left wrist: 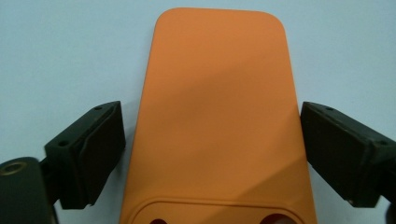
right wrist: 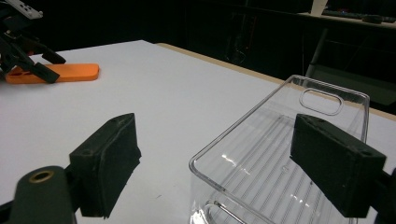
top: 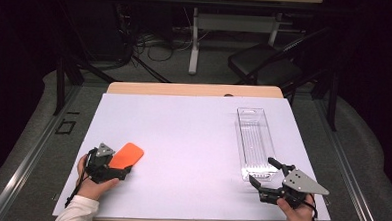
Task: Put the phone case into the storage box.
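Where the white table (top: 192, 140) carries the work, an orange flat piece (top: 127, 155) lies flat at the table's near left, and a clear plastic tray (top: 255, 140) lies lengthwise at the table's right. The left gripper (top: 124, 171) sits at the near end of the orange flat piece; in the left gripper view that piece (left wrist: 219, 121) runs between the two black jaws, which stand apart on either side of it, the left pad clear of its edge and the right pad just beside its edge, though contact there cannot be told. The right gripper (top: 265, 174) rests at the near end of the clear plastic tray; in the right gripper view its jaws stand wide apart, the tray's near corner (right wrist: 243, 163) between them, neither pad seeming to press on its wall
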`<state>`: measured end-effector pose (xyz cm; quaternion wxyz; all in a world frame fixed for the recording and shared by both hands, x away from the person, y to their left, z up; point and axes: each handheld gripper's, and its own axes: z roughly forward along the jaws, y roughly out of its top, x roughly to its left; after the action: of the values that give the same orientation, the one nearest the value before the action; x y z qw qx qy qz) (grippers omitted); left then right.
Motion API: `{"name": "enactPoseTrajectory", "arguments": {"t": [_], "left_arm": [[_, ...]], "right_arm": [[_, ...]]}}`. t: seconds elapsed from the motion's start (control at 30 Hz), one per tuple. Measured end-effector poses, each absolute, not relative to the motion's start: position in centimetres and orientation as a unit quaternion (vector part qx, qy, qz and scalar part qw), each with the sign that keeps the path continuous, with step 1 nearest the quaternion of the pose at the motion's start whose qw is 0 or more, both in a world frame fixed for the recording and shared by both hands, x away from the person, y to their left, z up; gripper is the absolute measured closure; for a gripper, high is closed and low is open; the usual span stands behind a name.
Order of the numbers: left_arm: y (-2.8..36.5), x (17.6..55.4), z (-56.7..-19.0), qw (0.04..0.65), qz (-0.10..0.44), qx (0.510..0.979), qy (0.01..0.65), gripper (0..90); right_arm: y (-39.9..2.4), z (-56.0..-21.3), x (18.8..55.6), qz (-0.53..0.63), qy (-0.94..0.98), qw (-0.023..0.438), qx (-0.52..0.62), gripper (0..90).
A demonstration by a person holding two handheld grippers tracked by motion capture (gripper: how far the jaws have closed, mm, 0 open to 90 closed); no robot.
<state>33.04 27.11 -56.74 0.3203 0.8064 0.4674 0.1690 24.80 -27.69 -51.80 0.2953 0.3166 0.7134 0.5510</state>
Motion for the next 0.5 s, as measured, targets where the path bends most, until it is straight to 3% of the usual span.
{"name": "enactPoseTrajectory", "arguments": {"t": [0.5], "left_arm": [[27.03,32.9,-56.56,0.32,0.168,0.808,0.466,15.8]], "right_arm": [[-27.7,-51.79,24.81,0.551,0.714,0.295,0.316,14.6]]}}
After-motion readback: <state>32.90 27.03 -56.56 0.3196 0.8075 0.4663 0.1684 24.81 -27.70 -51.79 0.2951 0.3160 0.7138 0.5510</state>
